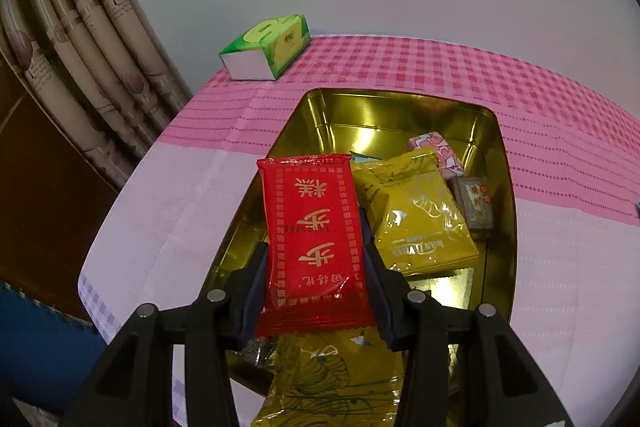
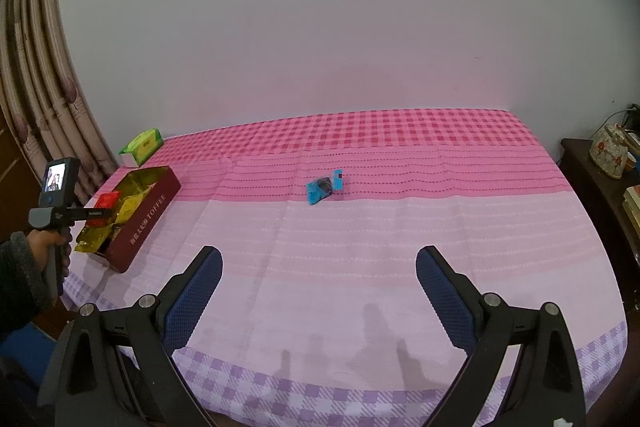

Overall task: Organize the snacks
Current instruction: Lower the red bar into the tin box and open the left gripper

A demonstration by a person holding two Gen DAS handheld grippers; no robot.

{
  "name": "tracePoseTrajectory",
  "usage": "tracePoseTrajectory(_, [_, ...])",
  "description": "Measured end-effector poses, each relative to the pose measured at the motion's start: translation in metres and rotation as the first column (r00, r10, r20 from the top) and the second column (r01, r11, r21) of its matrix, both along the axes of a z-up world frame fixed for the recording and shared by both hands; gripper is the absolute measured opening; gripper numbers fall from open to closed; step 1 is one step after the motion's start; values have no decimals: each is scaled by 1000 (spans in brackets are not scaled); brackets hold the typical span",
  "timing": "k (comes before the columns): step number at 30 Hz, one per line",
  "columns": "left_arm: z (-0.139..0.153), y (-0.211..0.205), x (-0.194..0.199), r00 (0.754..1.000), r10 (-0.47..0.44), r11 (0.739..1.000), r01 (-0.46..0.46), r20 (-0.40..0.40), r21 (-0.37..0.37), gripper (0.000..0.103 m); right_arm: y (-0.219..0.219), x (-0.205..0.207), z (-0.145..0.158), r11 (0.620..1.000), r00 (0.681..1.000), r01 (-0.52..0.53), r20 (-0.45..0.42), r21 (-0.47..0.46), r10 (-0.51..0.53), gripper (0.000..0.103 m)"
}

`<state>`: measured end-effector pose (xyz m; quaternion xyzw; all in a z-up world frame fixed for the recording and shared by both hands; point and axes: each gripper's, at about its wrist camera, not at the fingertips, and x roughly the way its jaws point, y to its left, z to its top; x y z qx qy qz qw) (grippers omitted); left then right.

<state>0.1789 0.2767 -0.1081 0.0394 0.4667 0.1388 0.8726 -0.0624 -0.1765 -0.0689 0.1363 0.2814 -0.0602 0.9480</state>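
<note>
My left gripper [image 1: 314,251] is shut on a red snack packet [image 1: 314,227] with gold characters and holds it above the open gold tin [image 1: 320,111]. The tin holds several yellow packets [image 1: 416,219], a pink wrapped sweet [image 1: 440,155] and a small grey-brown packet [image 1: 476,203]. In the right wrist view the tin [image 2: 140,223] sits at the table's left edge, with the left gripper [image 2: 105,214] and the red packet [image 2: 108,203] over it. My right gripper [image 2: 320,287] is open and empty above the near part of the table. A blue wrapped snack [image 2: 325,189] lies alone mid-table.
A green tissue pack [image 1: 268,47] lies at the far left corner, also in the right wrist view [image 2: 142,146]. Pink checked tablecloth [image 2: 380,227] covers the table. Curtains [image 2: 36,87] hang at the left. A dark side cabinet with a floral teapot [image 2: 608,151] stands at the right.
</note>
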Motion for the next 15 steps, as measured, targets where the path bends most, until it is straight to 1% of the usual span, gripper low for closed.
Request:
tracePoseTrajectory(8, [-4,-4,0,1000,-1,1000,1,-8,-3,47,-2,-1,0,1000,1000,5,0,2,-5,97])
tracePoseTrajectory(15, [-5,0,0,1000,15,999,-15,-3,-38,49,-3,-2,0,1000,1000,8,2,0,-8,97])
